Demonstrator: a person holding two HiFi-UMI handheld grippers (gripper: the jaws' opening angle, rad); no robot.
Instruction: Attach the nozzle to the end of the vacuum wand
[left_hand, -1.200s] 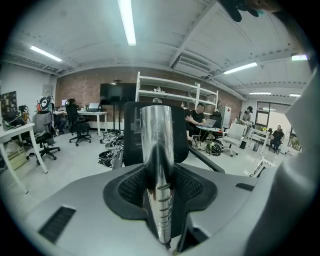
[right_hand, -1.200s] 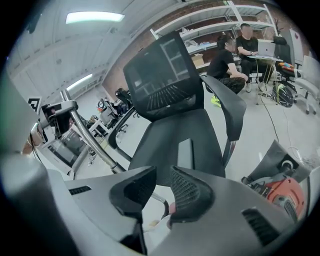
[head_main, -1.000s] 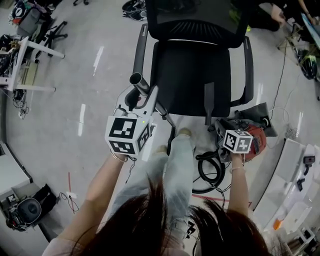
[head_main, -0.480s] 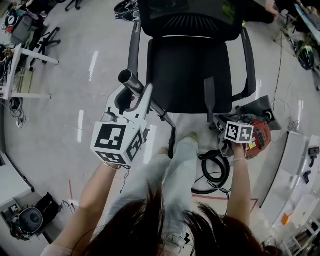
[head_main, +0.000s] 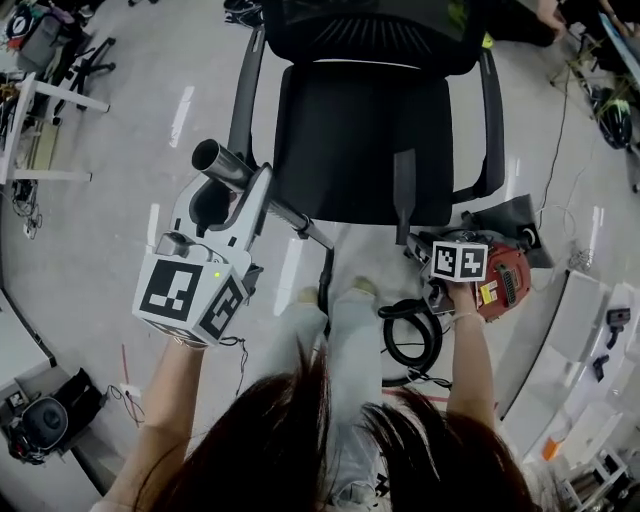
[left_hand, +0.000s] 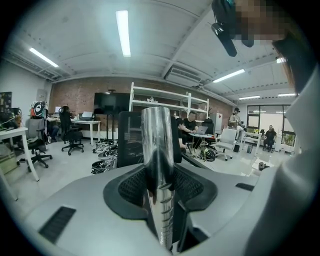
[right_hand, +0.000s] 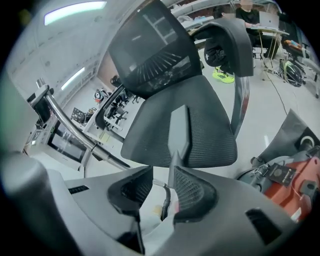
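my right claw (right_hand: 162, 189) stands apart, its jaws having just been opening. the nozzle (right_hand: 178, 131) lies flat on the chair (head_main: 340, 140) seat, straight ahead of that claw. its long axis runs away from me toward the backrest, roughly in line with the jaws. its near tip comes to the mouth of the gap, close by one pad, but neither pad presses on it. through the gap i see only floor (head_main: 120, 180) and a bit of black hose (head_main: 410, 340).

my left claw (left_hand: 160, 187) is clamped on the wand (head_main: 222, 163), a shiny tube. its open end points up and away at the seat's left side, near the armrest.

the right hand is plainly the nearer one to the nozzle. i judge the next move is a short push forward and a squeeze on that near end. the nozzle then has to cross the seat leftward to the wand's mouth.

the seat is dark mesh, likely a little springy. the red vacuum (head_main: 503, 280) sits on the floor just right of my right hand. around me is an open workroom with desks, other chairs, shelving and people seated farther off.
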